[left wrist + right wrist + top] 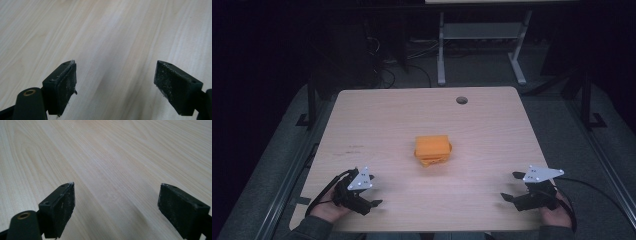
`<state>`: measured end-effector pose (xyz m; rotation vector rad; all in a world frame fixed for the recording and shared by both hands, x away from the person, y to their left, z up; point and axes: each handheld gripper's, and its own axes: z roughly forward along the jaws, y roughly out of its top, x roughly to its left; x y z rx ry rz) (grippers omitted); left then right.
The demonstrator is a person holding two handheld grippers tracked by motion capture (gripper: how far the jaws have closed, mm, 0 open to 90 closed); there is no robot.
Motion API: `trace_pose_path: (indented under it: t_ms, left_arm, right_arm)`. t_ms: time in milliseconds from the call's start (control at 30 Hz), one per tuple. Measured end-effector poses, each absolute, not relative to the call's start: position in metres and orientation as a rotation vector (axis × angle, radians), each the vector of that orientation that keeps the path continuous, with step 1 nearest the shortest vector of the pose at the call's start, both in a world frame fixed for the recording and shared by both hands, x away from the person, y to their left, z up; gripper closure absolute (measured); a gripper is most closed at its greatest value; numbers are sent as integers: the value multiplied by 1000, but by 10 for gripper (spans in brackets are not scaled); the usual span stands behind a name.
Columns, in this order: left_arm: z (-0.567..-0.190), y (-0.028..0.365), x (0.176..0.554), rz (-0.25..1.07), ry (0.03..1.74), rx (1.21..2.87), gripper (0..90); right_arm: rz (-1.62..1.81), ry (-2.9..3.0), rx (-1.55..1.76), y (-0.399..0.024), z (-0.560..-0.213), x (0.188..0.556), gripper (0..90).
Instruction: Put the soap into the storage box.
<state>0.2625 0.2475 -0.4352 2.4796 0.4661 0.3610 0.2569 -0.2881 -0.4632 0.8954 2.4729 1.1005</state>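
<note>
orange cloth, folded, long axis left-right

Light wood-grain desk, rounded corners, round cable hole near far edge, right of centre. Grey carpet floor on both sides. Beyond far edge: white metal table frame, loose black cables on floor. Room dim; surroundings dark, walls not discernible.

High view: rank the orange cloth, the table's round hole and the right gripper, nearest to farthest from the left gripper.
1. Orange cloth, folded at the table's middle.
2. Right gripper, open at the near right edge.
3. Round hole, by the far edge.
Left gripper sits near left.
</note>
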Motion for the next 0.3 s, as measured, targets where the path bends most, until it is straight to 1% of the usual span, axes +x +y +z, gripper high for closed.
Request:
trace_pose_path:
  t_ms: [67,133,300]
  left_arm:
    - [-434,249,263,345,496,2457,174]
    - [-432,253,266,274,520,2409,169]
    - [-434,256,270,298,580,2395,154]
  right_arm:
    - [1102,2477,892,-288,-464,257,137]
    - [1101,2482,888,-288,-464,258,137]
    - [1107,2483,873,-287,-463,258,137]
